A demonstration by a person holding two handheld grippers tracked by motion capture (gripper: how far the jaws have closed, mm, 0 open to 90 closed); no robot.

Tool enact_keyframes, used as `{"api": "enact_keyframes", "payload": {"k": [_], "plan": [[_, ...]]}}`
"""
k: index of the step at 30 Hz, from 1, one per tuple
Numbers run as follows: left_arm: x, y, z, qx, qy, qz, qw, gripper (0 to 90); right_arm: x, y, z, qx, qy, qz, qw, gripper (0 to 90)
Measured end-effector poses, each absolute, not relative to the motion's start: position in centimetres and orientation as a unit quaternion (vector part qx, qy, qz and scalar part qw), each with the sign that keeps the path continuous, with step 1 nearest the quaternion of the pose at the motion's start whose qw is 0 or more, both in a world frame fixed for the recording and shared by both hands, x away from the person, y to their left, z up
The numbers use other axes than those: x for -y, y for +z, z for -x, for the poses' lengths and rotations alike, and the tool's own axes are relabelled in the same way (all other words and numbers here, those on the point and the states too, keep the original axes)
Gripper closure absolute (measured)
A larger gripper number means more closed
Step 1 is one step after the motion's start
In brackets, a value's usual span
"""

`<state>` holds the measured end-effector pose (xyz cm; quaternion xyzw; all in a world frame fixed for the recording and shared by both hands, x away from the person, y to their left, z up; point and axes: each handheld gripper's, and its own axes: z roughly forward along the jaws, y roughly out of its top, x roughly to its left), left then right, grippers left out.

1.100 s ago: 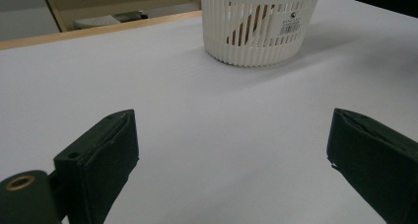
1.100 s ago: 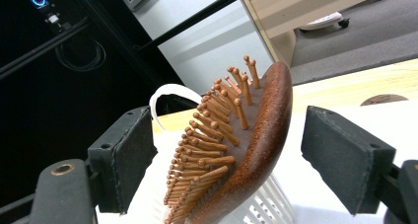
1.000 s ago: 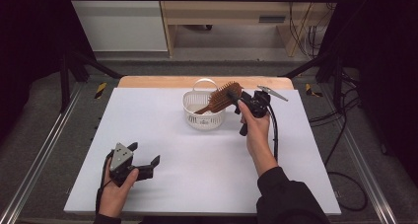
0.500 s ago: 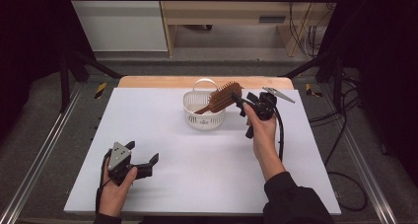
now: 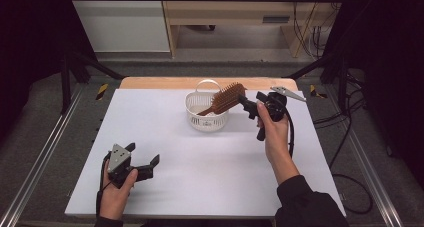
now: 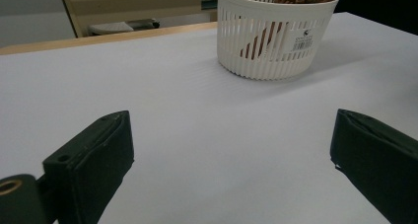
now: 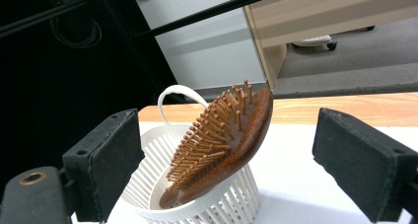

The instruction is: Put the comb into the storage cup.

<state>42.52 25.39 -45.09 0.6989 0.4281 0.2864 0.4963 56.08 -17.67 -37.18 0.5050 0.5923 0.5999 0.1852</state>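
On the white desk (image 5: 210, 177) the slatted basket (image 5: 206, 118) holds the wooden hairbrush (image 5: 226, 99) handle-down, head leaning over its rim. The right hand-held gripper (image 5: 248, 107) has backed off, its jaws just opening, nothing between them. The left hand-held gripper (image 5: 146, 161) rests open, unmoved.

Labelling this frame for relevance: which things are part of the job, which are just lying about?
In the job:
wooden hairbrush, propped in the white basket
right gripper, open beside the brush head

Just about:
left gripper, open, idle on the table
wooden bench behind
cables on floor
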Motion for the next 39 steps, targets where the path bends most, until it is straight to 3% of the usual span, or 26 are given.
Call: {"api": "enact_keyframes", "payload": {"k": [16,25,39], "plan": [[-26.6,-44.8,-42.1,-0.435,0.289,-0.684,0.509,2.7,18.0,-35.8,-55.0,-0.618,0.587,-0.474,0.219,12.3],[-27.7,-44.7,-42.1,-0.445,0.296,-0.674,0.510,2.4,18.3,-35.5,-54.3,-0.616,0.566,-0.458,0.300,7.1],[-29.7,-44.6,-41.2,-0.451,0.316,-0.660,0.511,2.8,19.7,-35.8,-52.5,-0.613,0.578,-0.433,0.322,5.5]]}}
